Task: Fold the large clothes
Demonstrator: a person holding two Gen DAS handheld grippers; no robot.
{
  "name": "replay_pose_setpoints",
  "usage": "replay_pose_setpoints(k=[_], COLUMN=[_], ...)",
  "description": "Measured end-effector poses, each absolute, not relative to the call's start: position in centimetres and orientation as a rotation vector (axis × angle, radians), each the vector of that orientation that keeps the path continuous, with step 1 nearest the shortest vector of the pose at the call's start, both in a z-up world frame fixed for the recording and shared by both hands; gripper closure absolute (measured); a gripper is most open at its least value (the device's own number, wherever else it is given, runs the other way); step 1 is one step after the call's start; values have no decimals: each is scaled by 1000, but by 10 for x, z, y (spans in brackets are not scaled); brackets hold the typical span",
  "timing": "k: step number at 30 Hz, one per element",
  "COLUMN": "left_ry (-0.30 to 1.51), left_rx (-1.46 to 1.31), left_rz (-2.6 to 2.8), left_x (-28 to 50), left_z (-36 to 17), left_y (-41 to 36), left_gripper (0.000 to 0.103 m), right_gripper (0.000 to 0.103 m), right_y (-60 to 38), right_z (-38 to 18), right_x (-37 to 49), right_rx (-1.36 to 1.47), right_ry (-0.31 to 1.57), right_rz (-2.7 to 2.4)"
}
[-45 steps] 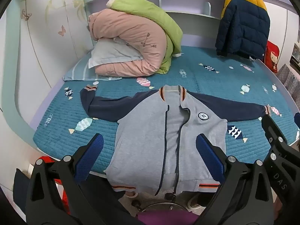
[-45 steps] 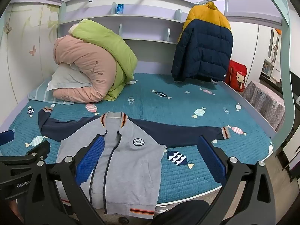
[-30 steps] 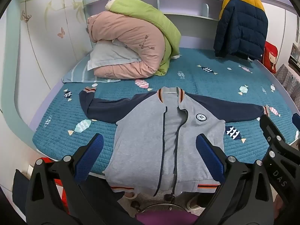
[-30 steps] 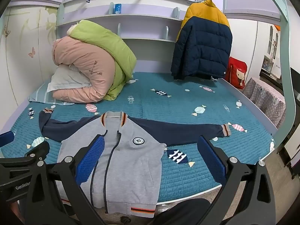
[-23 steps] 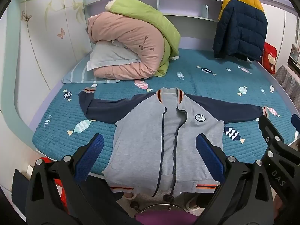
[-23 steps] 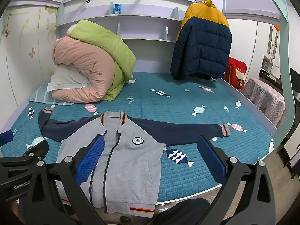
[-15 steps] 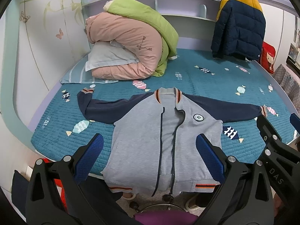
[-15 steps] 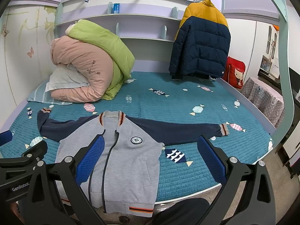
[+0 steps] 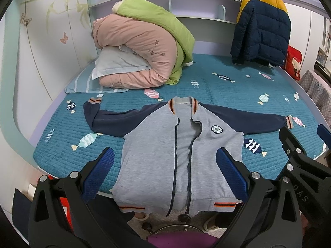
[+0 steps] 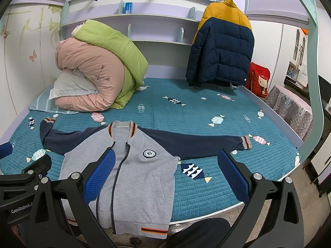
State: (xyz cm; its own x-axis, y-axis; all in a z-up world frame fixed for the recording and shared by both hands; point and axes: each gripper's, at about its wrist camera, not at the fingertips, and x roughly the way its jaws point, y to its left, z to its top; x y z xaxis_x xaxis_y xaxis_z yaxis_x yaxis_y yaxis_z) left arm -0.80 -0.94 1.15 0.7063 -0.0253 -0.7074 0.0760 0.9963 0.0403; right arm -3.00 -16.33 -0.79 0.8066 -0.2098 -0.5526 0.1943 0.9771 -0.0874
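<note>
A grey zip jacket (image 9: 163, 144) with navy sleeves lies flat and face up on the teal bed (image 9: 238, 91), sleeves spread to both sides, hem hanging over the front edge. It also shows in the right wrist view (image 10: 134, 171). My left gripper (image 9: 165, 173) is open and empty, held in front of the hem. My right gripper (image 10: 165, 173) is open and empty, in front of the jacket's right half. The right gripper's body shows at the right of the left wrist view (image 9: 300, 165).
A rolled pink and green quilt (image 9: 144, 47) on a pillow (image 9: 115, 66) lies at the back left. A navy and yellow puffer coat (image 9: 262, 24) hangs at the back right. A red cushion (image 10: 258, 78) and a patterned cloth (image 10: 291, 107) are right of the bed.
Both grippers have drawn back and lifted slightly, so the jacket sits a little lower and farther in view. Both stay open. The jacket has not moved.
</note>
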Motion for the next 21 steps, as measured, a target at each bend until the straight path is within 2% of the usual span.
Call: replay_pose_setpoints(k=[21], left_ry=[782], left_rx=[69], left_rz=[-57], left_x=[-11], left_z=[9], left_y=[-10], left_gripper=[5], right_gripper=[7], right_y=[-163], right_z=[-11], right_x=[-29], right_rx=[-23], right_ry=[597], right_rz=[-214])
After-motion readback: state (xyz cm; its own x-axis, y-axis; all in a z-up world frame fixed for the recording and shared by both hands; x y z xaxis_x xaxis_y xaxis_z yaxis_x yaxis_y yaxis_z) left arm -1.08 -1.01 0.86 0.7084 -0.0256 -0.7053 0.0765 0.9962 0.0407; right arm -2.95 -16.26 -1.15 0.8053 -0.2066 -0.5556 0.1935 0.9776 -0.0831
